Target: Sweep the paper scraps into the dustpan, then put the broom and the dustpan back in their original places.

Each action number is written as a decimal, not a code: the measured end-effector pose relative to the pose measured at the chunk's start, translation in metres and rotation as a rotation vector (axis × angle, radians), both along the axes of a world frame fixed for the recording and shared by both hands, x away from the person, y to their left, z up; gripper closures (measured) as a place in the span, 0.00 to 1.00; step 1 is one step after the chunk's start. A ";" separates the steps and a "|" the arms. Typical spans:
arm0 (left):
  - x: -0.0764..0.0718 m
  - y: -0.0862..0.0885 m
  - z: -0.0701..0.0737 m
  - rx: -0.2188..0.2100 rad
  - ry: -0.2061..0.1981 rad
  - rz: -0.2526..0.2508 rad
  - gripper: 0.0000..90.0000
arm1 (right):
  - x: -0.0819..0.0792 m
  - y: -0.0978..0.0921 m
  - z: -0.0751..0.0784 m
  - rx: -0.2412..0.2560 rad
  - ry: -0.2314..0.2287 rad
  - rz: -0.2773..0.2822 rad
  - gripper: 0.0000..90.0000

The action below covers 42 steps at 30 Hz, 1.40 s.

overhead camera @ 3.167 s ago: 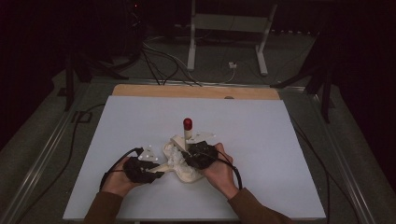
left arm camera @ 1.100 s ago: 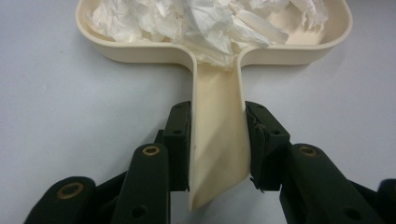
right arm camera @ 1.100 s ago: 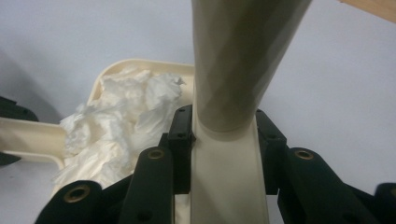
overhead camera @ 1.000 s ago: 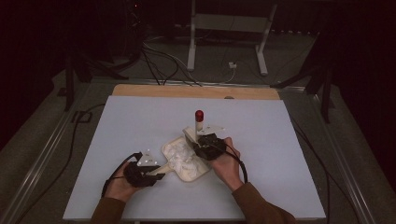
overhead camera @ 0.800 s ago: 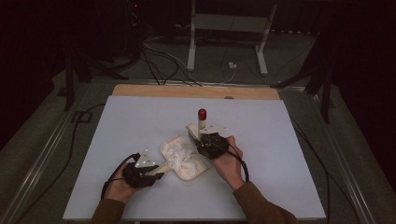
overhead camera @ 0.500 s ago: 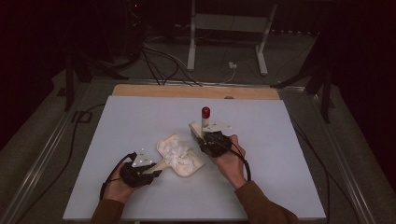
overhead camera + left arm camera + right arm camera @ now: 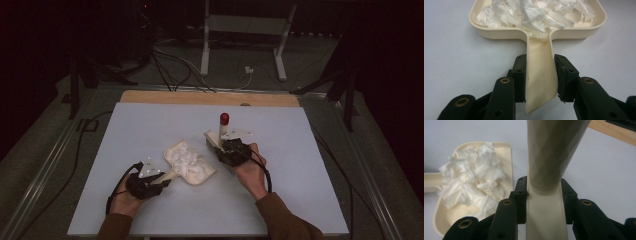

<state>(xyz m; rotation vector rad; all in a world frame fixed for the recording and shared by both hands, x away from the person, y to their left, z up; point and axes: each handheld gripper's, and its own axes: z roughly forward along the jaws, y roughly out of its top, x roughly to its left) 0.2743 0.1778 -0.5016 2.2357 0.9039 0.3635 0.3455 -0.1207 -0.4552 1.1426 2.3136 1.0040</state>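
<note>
— What have you got in each hand?

— My left gripper (image 7: 161,179) is clamped on the handle of the dustpan (image 7: 190,163); in the left gripper view the jaws press both sides of that flat cream handle. The pan lies flat on the table (image 7: 150,125), near the front edge, left of centre, with crumpled paper (image 7: 534,12) heaped in it. My right gripper (image 7: 224,146) is closed on the brush (image 7: 223,129), low on its handle, with the red tip pointing up and away from me.

— How do the two lie to each other?

— The brush sits just to the right of the pan and a little farther back, apart from it. The pan's long axis runs from my left hand (image 7: 125,197) forward and rightward, so its open mouth faces toward the brush side. In the right gripper view the pan (image 7: 474,192) lies to the left of my jaws.

— So what does the next move turn on?

— I'd judge on that axis. The left hand alone holds the pan, so lifting or tipping it falls there, and the paper will spill out the mouth end if I tilt forward.
</note>
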 end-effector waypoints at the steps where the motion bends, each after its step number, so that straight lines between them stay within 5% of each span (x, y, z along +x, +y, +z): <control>1: 0.000 0.001 0.000 -0.004 -0.001 0.004 0.73 | 0.000 -0.001 0.000 -0.002 -0.001 0.005 0.74; 24: -0.003 0.015 0.009 -0.049 -0.049 0.093 0.73 | 0.006 -0.042 -0.009 -0.011 0.039 0.139 0.74; 32: -0.004 0.021 0.014 -0.062 -0.067 0.126 0.73 | 0.006 -0.046 -0.009 -0.010 0.027 0.145 0.72; 42: -0.004 0.028 0.016 -0.074 -0.074 0.156 0.73 | 0.001 -0.048 0.010 0.063 -0.047 0.142 0.62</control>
